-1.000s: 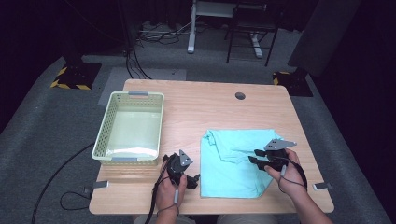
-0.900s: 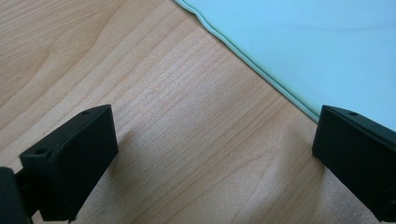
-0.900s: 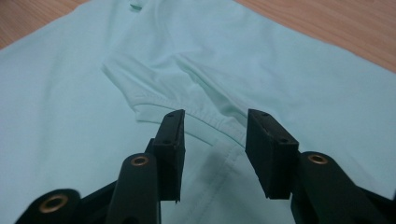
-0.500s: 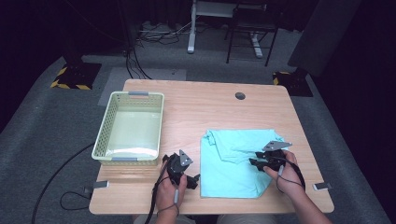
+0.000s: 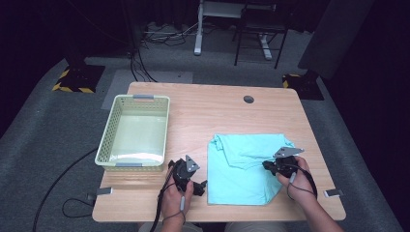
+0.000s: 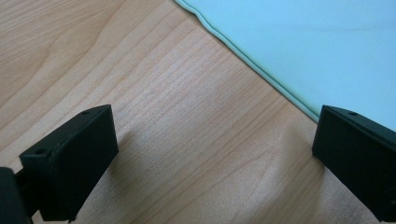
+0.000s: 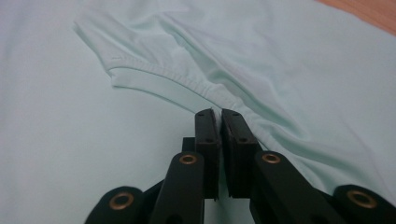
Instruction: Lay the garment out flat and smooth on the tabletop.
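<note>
A light turquoise garment (image 5: 241,169) lies mostly flat on the wooden table (image 5: 208,111) at the front right, with a folded part near its top. My right gripper (image 5: 268,165) rests on the garment's right side. In the right gripper view its jaws (image 7: 219,114) have just closed and are shut on a hemmed fold of the garment (image 7: 154,79). My left gripper (image 5: 198,186) sits low on the table beside the garment's left edge. Its jaws (image 6: 212,135) stand wide open over bare wood, with the garment's hem (image 6: 303,37) just beyond them.
A pale green plastic basket (image 5: 104,140) stands at the table's left, with nothing showing inside. A round cable hole (image 5: 248,99) lies at the back right. Cables trail off the front left edge. Chair and desk legs stand on the floor behind.
The right gripper's jaws have closed onto the garment's fold, and that hand has shifted slightly left. The left gripper has stayed where it was.
</note>
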Motion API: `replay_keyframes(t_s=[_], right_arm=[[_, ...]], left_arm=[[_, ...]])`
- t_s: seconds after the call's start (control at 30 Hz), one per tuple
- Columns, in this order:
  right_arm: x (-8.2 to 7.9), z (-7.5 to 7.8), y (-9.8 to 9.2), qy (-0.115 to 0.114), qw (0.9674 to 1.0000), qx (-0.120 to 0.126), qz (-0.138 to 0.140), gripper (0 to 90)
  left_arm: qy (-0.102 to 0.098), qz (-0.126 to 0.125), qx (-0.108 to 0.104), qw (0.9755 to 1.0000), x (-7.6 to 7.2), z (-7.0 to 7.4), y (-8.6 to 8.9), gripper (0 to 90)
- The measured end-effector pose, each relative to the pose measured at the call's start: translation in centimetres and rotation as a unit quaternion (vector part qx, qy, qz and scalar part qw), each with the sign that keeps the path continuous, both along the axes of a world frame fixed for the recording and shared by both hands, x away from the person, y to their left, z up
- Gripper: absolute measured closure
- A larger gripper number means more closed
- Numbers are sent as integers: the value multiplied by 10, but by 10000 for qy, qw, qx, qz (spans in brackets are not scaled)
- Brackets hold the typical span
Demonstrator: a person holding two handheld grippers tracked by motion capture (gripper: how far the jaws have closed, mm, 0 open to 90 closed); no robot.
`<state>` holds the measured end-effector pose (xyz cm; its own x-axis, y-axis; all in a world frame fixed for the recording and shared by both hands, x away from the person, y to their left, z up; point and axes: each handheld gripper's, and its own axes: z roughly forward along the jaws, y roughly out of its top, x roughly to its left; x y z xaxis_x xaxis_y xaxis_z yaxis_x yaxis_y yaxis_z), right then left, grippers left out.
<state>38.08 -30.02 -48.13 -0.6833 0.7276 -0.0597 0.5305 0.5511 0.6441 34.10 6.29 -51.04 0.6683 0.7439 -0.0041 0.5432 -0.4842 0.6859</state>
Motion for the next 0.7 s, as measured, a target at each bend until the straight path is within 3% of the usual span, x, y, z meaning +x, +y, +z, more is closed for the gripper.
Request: replay_keyframes(t_s=[0.37,0.7], right_arm=[[-21,25,-19,-260,9994,218,-61,862],[-45,42,-36,-394,9988,274,-92,857]], left_arm=[[-2,8,-1,10000,0,0,0,1],[-1,8,-1,10000,0,0,0,1]])
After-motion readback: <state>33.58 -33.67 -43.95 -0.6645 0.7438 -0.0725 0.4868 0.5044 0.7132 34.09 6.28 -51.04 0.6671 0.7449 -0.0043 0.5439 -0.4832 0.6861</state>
